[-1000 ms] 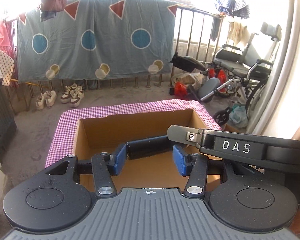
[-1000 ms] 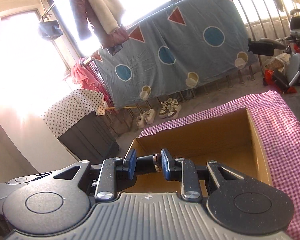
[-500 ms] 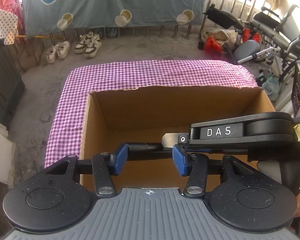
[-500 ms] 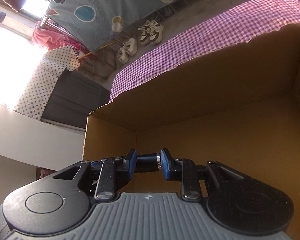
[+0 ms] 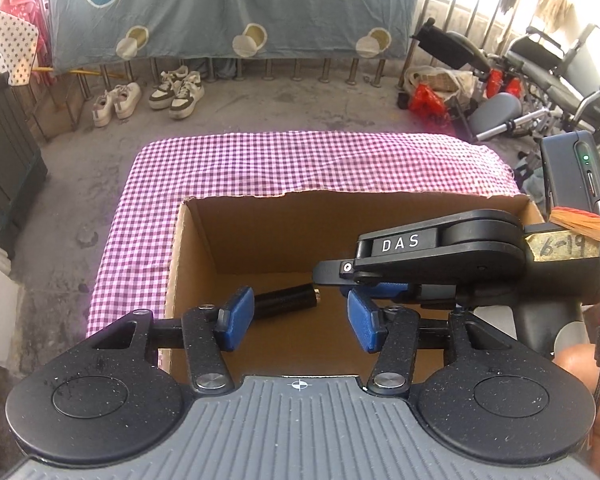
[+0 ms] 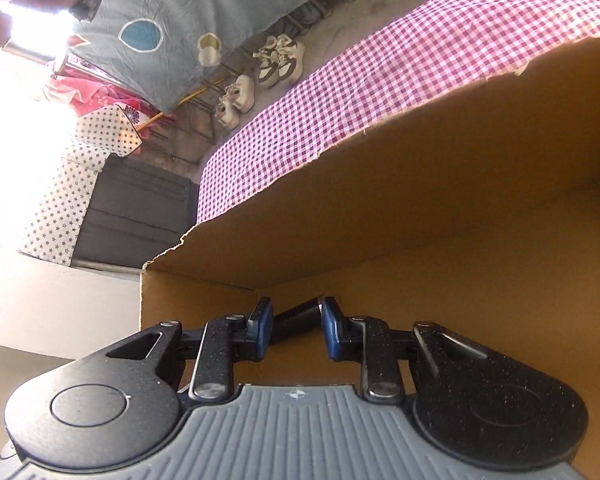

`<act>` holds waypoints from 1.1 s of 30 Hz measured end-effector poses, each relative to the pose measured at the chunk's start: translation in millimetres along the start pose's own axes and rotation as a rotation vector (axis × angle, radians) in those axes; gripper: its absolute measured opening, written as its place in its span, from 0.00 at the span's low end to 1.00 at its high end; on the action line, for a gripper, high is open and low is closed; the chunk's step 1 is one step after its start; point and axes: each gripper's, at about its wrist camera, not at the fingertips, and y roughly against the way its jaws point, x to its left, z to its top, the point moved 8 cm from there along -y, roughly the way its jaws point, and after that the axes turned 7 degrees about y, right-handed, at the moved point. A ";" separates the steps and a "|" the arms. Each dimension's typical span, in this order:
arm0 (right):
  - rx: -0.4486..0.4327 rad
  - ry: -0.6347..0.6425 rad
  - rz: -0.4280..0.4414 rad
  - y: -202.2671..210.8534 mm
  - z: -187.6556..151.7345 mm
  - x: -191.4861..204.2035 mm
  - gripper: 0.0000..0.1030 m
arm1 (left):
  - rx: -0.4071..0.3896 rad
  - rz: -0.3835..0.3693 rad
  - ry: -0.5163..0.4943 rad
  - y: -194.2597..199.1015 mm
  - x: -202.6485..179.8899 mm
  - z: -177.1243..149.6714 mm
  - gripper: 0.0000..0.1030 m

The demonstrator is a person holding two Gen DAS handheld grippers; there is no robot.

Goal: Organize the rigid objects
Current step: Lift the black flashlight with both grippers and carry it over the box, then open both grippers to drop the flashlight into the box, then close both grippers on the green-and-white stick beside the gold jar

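My left gripper (image 5: 300,320) is opening to drop the black tube (image 5: 286,301) in the cardboard box (image 5: 260,236); my right gripper (image 6: 293,332), clamped on it, lets go next.

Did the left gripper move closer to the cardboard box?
Yes. The left gripper, jaws opening, now looks down into the cardboard box, which fills more of its view.

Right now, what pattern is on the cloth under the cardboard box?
Purple-and-white gingham check on the cloth, clearest in the left wrist view.
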 end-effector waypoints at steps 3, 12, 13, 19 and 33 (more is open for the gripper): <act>-0.037 0.001 0.026 25.4 0.6 2.9 0.28 | -0.023 -0.032 0.000 17.3 -1.2 1.7 0.53; -0.228 0.038 0.193 160.3 -36.0 13.9 0.28 | -0.138 -0.156 -0.030 106.7 -5.4 -21.5 0.60; -0.254 0.047 0.221 177.7 -46.7 13.7 0.28 | -0.146 -0.171 -0.039 115.2 -7.1 -28.5 0.61; -0.367 0.019 0.310 246.0 -118.4 -22.7 0.28 | -0.139 -0.235 -0.075 135.6 -16.4 -86.3 0.64; -0.348 -0.084 0.005 187.8 -227.7 -118.7 0.28 | 0.018 -0.220 -0.260 54.3 -78.5 -198.9 0.57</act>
